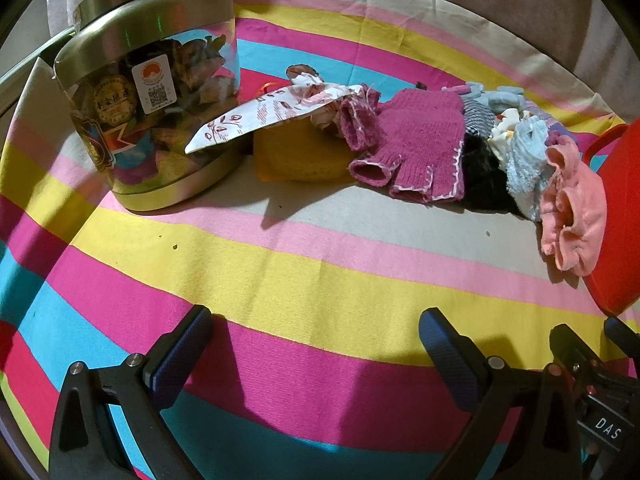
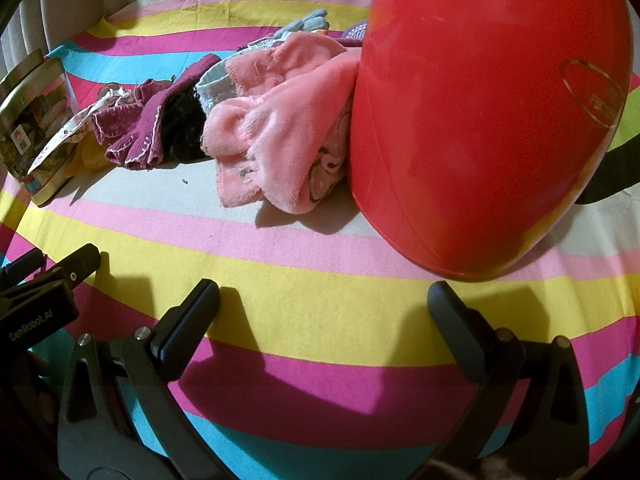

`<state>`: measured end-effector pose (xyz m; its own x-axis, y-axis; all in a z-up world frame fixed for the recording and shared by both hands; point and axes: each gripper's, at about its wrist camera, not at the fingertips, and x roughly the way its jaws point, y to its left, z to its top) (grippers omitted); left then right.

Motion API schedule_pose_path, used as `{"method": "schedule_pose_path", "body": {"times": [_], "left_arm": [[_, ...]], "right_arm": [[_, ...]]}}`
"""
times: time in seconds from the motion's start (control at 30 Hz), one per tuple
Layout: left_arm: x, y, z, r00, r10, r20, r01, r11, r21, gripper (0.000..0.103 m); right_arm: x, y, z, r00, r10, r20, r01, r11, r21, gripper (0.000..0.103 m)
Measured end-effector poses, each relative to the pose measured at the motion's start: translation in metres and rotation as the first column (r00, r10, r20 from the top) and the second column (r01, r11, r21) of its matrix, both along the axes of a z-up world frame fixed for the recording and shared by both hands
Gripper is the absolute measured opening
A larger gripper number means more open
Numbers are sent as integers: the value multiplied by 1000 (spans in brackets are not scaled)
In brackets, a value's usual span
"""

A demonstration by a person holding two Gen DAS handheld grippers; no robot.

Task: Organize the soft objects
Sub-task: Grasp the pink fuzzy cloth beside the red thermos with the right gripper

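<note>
A row of soft items lies across the striped cloth: a white patterned fabric [image 1: 276, 110], a yellow pad [image 1: 300, 152], a magenta knit glove [image 1: 416, 144], a black fuzzy piece [image 1: 484, 176], pale blue socks [image 1: 524, 152] and a pink plush cloth [image 1: 576, 208] [image 2: 276, 120]. The pink cloth leans against a red plastic bin [image 2: 480, 112] [image 1: 620, 220]. My left gripper [image 1: 316, 340] hangs open over the cloth, well short of the pile. My right gripper [image 2: 324, 312] is open too, just in front of the bin, holding nothing.
A clear cylindrical jar with metal rims [image 1: 156, 112] [image 2: 32, 120] stands at the left, filled with dried goods. The striped tablecloth [image 1: 320, 280] covers the table. A curtain hangs behind the far edge.
</note>
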<state>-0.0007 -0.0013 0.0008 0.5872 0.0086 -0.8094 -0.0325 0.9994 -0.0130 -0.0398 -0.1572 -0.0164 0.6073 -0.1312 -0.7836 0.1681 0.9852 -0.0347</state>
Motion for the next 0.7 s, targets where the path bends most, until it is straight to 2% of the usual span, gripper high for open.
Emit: {"method": "schedule_pose_path", "body": {"times": [0.07, 0.2, 0.3, 0.37, 0.43, 0.53, 0.63, 0.7], "left_arm": [[1, 0, 1, 1000, -19, -12, 19, 1000, 2, 103], [1, 7, 3, 991, -121, -55, 121, 993, 3, 103], [-6, 22, 3, 991, -132, -37, 132, 991, 3, 103], [-11, 33, 2, 994, -109, -18, 109, 994, -2, 103], [-12, 40, 2, 997, -70, -15, 70, 998, -4, 103], [-12, 41, 2, 999, -43, -4, 43, 999, -2, 103], [-13, 42, 2, 999, -41, -3, 41, 999, -3, 103], [-13, 41, 2, 999, -42, -3, 42, 999, -4, 103]], "right_arm": [[-1, 0, 0, 1000, 1, -3, -1, 1000, 0, 103], [-1, -1, 1, 999, 18, -27, -18, 1000, 5, 103], [-8, 0, 1, 997, 73, -38, -73, 997, 10, 103], [-21, 7, 6, 986, 167, 11, -167, 985, 42, 102], [-38, 14, 20, 962, 239, 131, -248, 967, 54, 102], [-42, 23, 39, 943, 251, 219, -264, 964, 32, 102], [-32, 47, 56, 912, 331, 244, -315, 943, -104, 102], [-19, 77, 57, 904, 372, 211, -290, 895, -338, 100]]}}
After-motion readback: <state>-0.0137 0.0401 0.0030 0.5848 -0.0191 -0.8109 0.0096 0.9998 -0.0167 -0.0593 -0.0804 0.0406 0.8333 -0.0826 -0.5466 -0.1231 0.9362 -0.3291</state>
